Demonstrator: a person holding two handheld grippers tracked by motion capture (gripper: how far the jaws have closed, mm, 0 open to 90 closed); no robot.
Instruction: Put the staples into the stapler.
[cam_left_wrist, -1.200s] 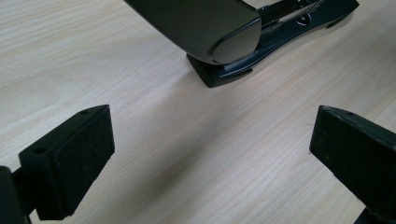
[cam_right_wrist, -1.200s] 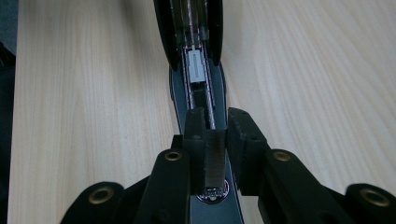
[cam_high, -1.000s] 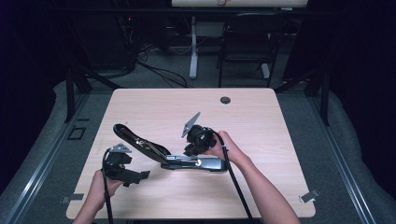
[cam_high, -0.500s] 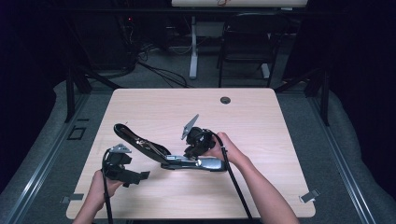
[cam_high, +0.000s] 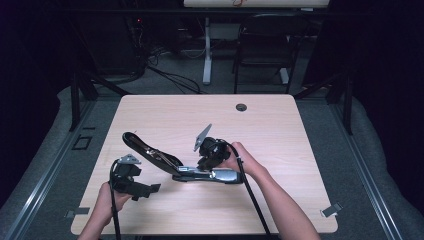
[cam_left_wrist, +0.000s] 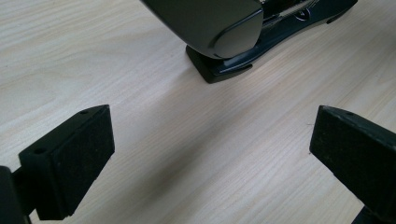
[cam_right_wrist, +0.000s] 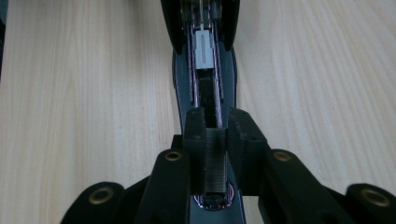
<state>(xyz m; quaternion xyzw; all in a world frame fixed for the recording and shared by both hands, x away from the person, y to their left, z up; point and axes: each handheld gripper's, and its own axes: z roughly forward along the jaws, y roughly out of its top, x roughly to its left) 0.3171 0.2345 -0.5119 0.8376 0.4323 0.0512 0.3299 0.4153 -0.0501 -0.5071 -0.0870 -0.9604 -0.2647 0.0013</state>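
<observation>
Table, pale wood, carrying one black stapler lying left of centre with its top cover swung up and back toward the left, magazine channel exposed.

Right gripper is hovering over the stapler's base, jaws clenched on a strip of staples and holding it right above the open magazine channel. Left gripper is resting near the front left of the table, released, jaws spread wide with nothing between them, just beside the stapler's end but apart from it.

Risks, as I am judging them: nothing is bracing the stapler, so any sideways push from the strip is likely to skate the base across the smooth wood. A strip going in tilted could snag on the channel walls and snap into pieces. The raised cover could drop shut on the jaws if jolted.

Views: the high view is giving the whole layout, both hands and the cover's angle, but the strip is too small to make out there. The right gripper view is showing the strip between the pads, lined up with the channel and the white pusher ahead. The left gripper view is showing the stapler's rounded end close ahead and bare wood between its open pads.
</observation>
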